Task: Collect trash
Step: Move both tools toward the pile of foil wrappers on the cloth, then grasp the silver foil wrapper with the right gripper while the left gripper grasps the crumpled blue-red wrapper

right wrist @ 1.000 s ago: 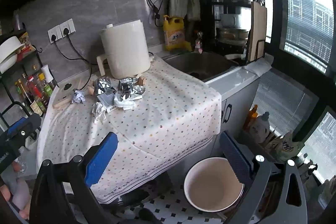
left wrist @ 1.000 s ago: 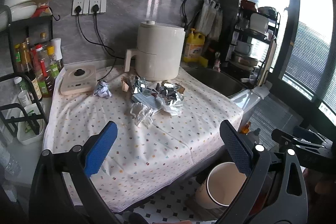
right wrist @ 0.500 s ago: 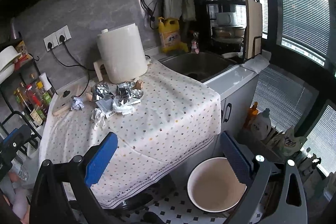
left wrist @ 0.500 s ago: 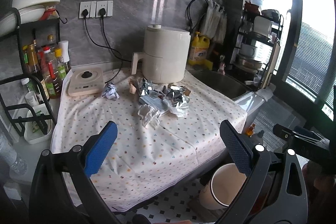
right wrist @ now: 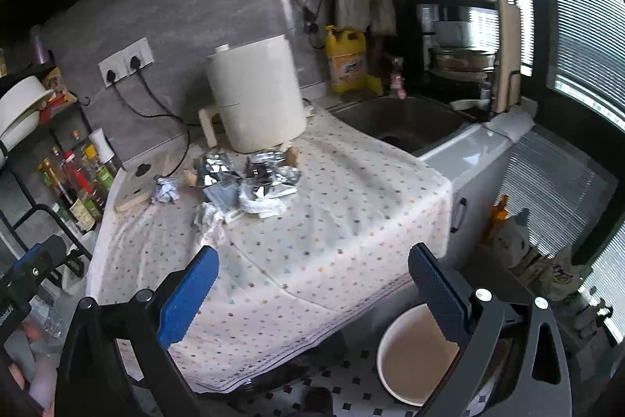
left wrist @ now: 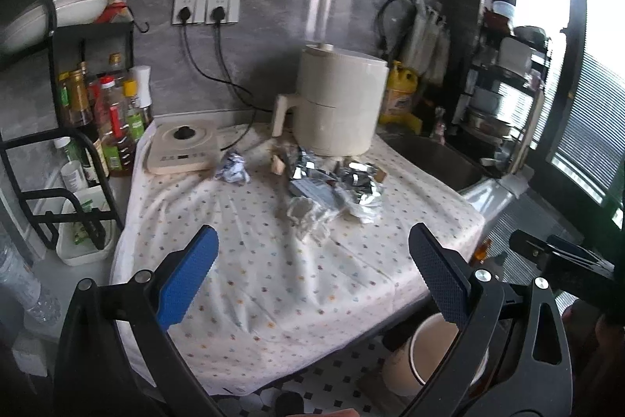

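L gripper (left wrist: 312,272) and R gripper (right wrist: 310,294) both spread wide, nothing held, hanging short of the counter, presumably lining up a reach. Trash pile (left wrist: 332,186), foil plus crumpled paper, well ahead by air fryer (left wrist: 340,104); stray wad (left wrist: 233,171) ahead-left. Pale bin (right wrist: 414,354), prob. the drop point, low beside R finger, inside looks empty.

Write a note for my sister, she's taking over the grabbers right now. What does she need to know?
Left gripper: open, empty, above the near edge of the tablecloth.
Right gripper: open, empty, also short of the trash.
Trash: foil pile, crumpled tissue and paper ball all lie on the cloth in front of the white cooker.
Bin: on the floor below the counter's right side, looks empty.
Done: nothing collected.
Left: pick up each piece and drop it in the bin.
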{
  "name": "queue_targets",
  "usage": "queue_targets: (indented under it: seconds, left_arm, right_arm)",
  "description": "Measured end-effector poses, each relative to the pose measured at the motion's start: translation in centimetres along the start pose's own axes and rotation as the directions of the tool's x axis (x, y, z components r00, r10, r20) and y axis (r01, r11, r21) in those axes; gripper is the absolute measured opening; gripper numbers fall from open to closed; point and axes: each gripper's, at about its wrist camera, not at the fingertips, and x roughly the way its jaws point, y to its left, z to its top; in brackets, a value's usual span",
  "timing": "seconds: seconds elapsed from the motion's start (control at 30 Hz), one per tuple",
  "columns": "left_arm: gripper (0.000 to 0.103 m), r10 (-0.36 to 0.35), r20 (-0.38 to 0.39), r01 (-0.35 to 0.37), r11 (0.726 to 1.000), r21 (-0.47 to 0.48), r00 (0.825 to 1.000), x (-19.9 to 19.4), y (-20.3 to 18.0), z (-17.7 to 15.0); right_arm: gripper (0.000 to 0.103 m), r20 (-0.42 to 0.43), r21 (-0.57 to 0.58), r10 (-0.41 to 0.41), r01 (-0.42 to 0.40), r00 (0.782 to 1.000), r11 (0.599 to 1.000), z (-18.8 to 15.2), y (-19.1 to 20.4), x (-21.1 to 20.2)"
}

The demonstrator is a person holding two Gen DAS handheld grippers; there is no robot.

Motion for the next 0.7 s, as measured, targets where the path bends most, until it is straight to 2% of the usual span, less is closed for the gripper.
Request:
queue_targets:
  seconds: [0.1,0.27,0.37,0.7]
  left_arm:
    - [0.097,0.016,-0.009,-0.016,0.999,-0.030,1.000,1.2,1.2,0.3]
    - [0.097,0.027,-0.029,-0.029,0.997,-0.074,0.999,3.8,3.3,0.9]
    - [0.097,0.012,-0.038,-0.015,0.997,-0.080,0.999,5.6,4.1,1.3]
    - [0.097,0.005,-0.054,-0.011,0.995,-0.100,0.999,12.8,6.7,3.2]
  right_arm:
    - [0.095,-0.012,-0.041,-0.004,0.004,1.000,0.999,0.8,1.2,1.3]
    - [0.095,-0.044,-0.052,0.080,-0.082,0.996,0.995,2.1,2.2,4.1]
    - [0.095,-0.063,-0.066,0.101,-0.105,0.993,0.992,2.7,3.3,6.1]
    - [0.088,-0.102,-0.095,0.120,-0.130,0.988,0.987,5.0,5.4,12.1]
